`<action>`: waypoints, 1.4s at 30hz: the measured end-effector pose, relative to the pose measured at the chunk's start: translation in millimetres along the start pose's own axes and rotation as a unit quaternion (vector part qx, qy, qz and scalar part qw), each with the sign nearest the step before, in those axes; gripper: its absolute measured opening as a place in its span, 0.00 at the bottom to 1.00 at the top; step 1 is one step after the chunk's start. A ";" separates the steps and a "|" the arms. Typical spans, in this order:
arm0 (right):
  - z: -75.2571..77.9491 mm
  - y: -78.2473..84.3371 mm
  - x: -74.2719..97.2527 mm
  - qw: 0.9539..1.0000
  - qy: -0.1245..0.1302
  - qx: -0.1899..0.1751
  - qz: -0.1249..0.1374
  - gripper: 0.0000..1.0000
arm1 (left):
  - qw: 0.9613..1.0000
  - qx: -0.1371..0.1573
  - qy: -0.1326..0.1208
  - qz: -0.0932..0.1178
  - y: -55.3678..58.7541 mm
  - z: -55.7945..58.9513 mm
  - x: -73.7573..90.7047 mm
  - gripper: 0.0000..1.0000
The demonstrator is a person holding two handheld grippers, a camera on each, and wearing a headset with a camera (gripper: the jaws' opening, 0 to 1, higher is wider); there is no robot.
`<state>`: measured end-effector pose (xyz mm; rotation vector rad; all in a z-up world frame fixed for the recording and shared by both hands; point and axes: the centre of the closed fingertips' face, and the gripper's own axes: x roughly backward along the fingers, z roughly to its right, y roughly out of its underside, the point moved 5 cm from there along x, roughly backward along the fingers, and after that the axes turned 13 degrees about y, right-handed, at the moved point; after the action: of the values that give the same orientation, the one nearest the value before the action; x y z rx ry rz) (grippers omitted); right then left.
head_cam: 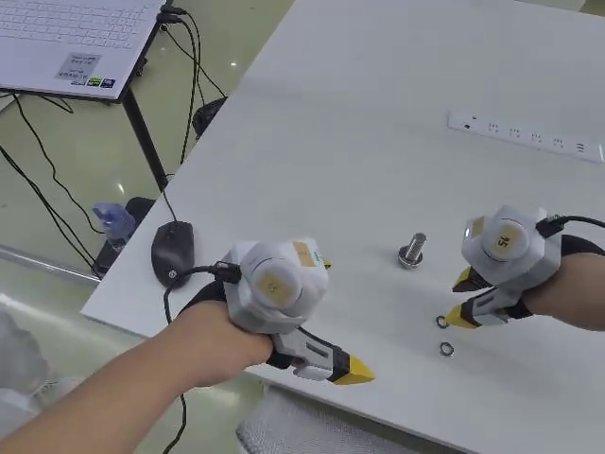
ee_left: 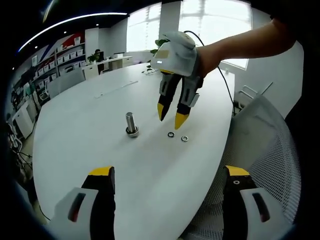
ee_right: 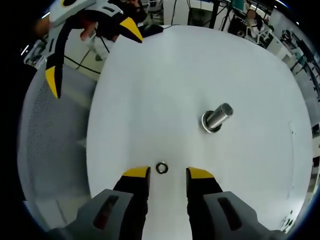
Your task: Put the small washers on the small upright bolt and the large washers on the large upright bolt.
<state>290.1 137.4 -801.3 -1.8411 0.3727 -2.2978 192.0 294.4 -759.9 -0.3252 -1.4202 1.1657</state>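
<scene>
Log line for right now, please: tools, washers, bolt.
left tool: open, holding nothing | right tool: open, poised over washer | second washer: loose alongside | bolt: upright

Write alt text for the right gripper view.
The right gripper, jaws open, is poised over a white table with a washer lying just ahead of its yellow tips. An upright bolt stands farther ahead to the right; the left gripper, also open, shows at upper left.

White table (head_cam: 359, 142). Bolt (head_cam: 412, 251) upright, centre right. Washer (head_cam: 441, 323) flat at lower right, second washer (head_cam: 447, 349) just below it, apart. Power strip (head_cam: 525, 136) upper right. Mouse (head_cam: 173, 253) at left edge.
</scene>
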 end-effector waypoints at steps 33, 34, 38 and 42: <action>-12.2 15.0 -28.0 1.000 0.017 -0.006 -0.014 0.21 | 1.000 -0.002 0.002 0.004 -0.1 0.1 3.2 0.88; -12.5 14.8 -28.1 1.000 0.017 -0.005 -0.015 0.20 | 1.000 -0.002 0.002 0.005 -0.3 -0.4 3.2 0.88; -12.4 14.3 -28.0 1.000 0.018 -0.007 -0.019 0.19 | 1.000 -0.002 0.002 0.004 0.1 -0.9 3.0 0.88; -13.9 13.8 -28.0 1.000 0.019 -0.009 -0.020 0.17 | 1.000 -0.002 0.003 0.004 0.3 -0.6 2.8 0.88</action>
<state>282.5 133.5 -834.4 -1.8315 0.3669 -2.3654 191.7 296.9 -758.6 -0.3379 -1.4175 1.1667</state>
